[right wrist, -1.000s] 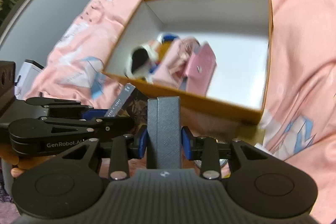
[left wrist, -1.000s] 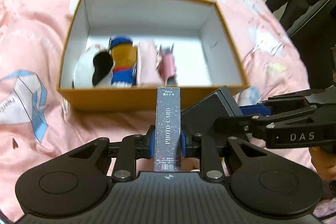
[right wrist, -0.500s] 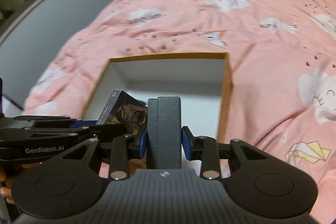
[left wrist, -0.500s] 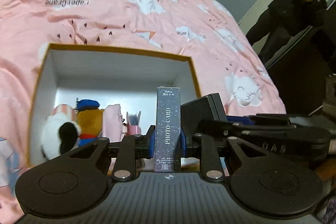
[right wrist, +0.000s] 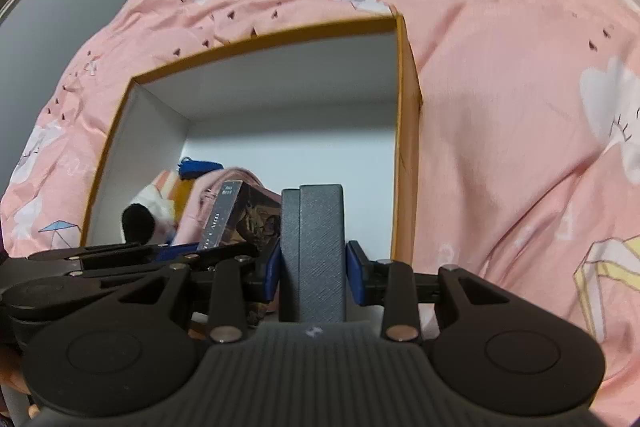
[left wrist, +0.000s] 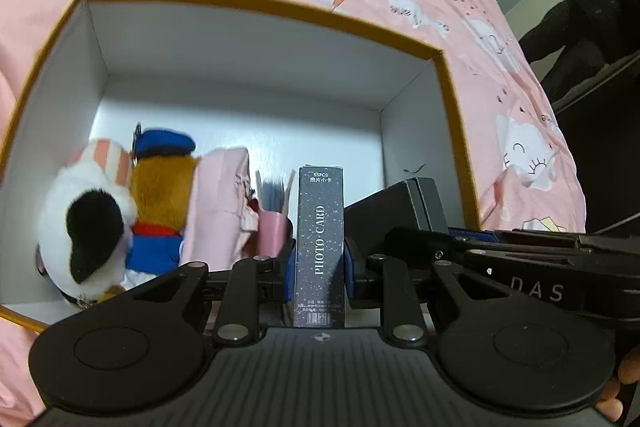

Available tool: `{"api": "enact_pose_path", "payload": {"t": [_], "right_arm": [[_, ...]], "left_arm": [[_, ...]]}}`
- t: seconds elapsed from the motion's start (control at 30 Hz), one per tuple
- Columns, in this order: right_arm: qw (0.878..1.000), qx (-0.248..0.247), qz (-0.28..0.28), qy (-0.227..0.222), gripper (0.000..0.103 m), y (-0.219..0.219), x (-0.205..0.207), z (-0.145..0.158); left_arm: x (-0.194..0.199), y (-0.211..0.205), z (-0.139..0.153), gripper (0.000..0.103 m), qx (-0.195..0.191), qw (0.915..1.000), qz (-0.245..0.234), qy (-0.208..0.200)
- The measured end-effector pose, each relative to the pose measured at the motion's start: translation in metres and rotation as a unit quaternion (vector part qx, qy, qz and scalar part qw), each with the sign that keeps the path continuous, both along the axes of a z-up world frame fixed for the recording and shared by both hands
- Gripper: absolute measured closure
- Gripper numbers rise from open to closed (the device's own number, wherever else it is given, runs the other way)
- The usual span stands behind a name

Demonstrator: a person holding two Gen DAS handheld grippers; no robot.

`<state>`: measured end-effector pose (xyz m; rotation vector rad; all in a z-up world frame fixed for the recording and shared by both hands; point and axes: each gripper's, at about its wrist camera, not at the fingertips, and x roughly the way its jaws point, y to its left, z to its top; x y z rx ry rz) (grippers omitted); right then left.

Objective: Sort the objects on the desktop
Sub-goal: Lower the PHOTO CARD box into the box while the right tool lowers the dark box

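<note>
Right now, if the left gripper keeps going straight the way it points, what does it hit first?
Probably the white floor of the orange box, then its far wall; the left gripper points past the toys, though depth is unclear.

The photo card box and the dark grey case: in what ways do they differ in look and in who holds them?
The photo card box is speckled and printed with "PHOTO CARD"; the dark grey case has a plain textured face with no print. The box is narrower than the case. The left tongs hold the box, the right tongs the case. Both stand upright in shut tongs over the orange box.
</note>
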<state>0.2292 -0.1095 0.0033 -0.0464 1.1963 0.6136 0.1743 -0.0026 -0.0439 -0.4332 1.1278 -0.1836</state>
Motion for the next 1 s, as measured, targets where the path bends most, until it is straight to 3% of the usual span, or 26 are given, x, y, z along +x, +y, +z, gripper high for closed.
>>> {"api": "enact_pose_path", "payload": {"t": [0.3,0.53,1.0], "right_arm": [[1.000,-0.018,0.002,0.005,0.067,0.010,0.002,-0.004],[0.999,-0.050,0.020,-0.005,0.067,0.019,0.003,-0.003],[0.998,-0.059,0.015,0.015,0.067,0.020,0.008,-0.004]], "left_arm": [[0.000,0.013,-0.007,0.078,-0.034,0.9993,0.007,0.012],[0.000,0.013,-0.006,0.076,-0.031,0.9994,-0.002,0.013],[-0.005,0.019,-0.007,0.070,-0.057,0.9983,0.001,0.010]]}}
